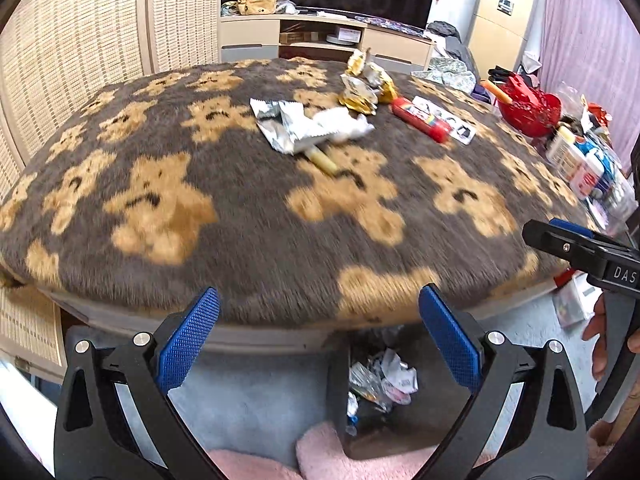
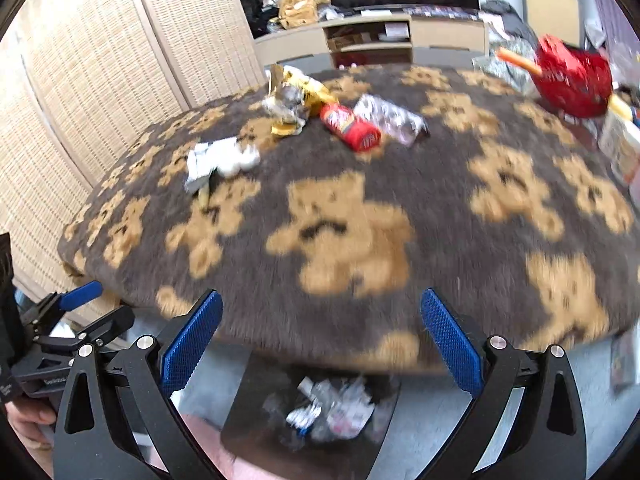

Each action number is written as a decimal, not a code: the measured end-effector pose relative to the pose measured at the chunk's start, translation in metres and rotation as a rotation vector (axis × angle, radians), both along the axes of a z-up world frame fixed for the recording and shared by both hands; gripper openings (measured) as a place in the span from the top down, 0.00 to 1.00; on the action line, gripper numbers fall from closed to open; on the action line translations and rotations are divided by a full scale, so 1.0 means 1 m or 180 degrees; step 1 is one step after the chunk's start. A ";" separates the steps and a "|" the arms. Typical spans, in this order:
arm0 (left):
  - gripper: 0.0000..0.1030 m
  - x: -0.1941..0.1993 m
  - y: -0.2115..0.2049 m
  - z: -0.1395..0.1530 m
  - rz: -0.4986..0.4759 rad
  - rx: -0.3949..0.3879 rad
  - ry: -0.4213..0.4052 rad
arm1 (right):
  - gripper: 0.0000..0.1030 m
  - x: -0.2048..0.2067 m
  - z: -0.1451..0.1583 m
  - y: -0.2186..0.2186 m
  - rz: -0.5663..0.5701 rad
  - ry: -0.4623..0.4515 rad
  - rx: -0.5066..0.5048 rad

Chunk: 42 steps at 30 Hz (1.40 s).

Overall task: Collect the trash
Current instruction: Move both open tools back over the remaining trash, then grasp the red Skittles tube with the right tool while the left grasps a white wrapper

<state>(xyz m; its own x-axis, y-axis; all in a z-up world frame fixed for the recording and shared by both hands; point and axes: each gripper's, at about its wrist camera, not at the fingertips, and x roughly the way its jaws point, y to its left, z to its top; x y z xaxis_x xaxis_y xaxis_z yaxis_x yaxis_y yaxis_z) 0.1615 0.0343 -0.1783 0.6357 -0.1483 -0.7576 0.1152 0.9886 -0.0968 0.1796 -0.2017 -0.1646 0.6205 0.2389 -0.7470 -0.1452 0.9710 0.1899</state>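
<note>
Trash lies on a table with a bear-pattern cover [image 1: 248, 248]: a silver and white wrapper [image 1: 296, 124] [image 2: 218, 162] over a yellow stick [image 1: 322, 162], crumpled gold wrappers [image 1: 366, 84] [image 2: 294, 100], a red packet [image 1: 420, 120] [image 2: 350, 126] and a clear printed wrapper [image 1: 444, 118] [image 2: 390, 118]. A dark bin [image 1: 384, 384] [image 2: 316, 408] with crumpled trash stands on the floor below the table's near edge. My left gripper [image 1: 318, 336] and right gripper [image 2: 322, 338] are open and empty, held above the bin at the table's near edge.
A red basket [image 1: 528, 106] [image 2: 572, 76], bottles and boxes [image 1: 580, 164] crowd the table's right side. Woven screens [image 1: 80, 60] stand at the left. A TV cabinet [image 1: 320, 36] is behind. Pink cloth [image 1: 320, 452] lies beside the bin.
</note>
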 end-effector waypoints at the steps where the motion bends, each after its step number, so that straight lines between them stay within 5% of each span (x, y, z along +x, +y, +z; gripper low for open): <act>1: 0.08 0.007 0.001 0.001 0.0002 0.0005 -0.0008 | 0.03 0.006 0.001 0.001 -0.0015 -0.0017 -0.0037; 8: 0.09 0.056 0.003 0.011 0.0031 0.0001 -0.0102 | 0.03 0.057 0.007 -0.001 -0.0172 -0.0108 -0.0115; 14: 0.21 0.096 0.001 0.007 0.0054 0.0027 -0.0038 | 0.03 0.096 0.004 0.004 -0.0164 -0.0175 -0.0308; 22: 0.30 0.138 0.002 -0.004 0.0130 -0.0002 0.0061 | 0.24 0.151 -0.008 0.007 -0.0133 -0.0160 -0.0398; 33: 0.41 0.171 0.010 -0.019 0.0154 0.0050 0.0155 | 0.26 0.190 -0.030 0.017 0.0013 -0.0005 -0.0379; 42: 0.35 0.187 0.004 -0.010 0.0037 0.0067 0.0020 | 0.32 0.204 -0.037 0.027 0.0077 0.0078 -0.0366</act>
<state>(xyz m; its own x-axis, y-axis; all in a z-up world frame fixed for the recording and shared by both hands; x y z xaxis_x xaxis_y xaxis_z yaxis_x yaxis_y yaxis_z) 0.3483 0.0382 -0.1888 0.6326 -0.1248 -0.7644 0.1031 0.9917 -0.0766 0.3836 -0.1751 -0.2020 0.5967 0.1654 -0.7852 -0.1655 0.9829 0.0812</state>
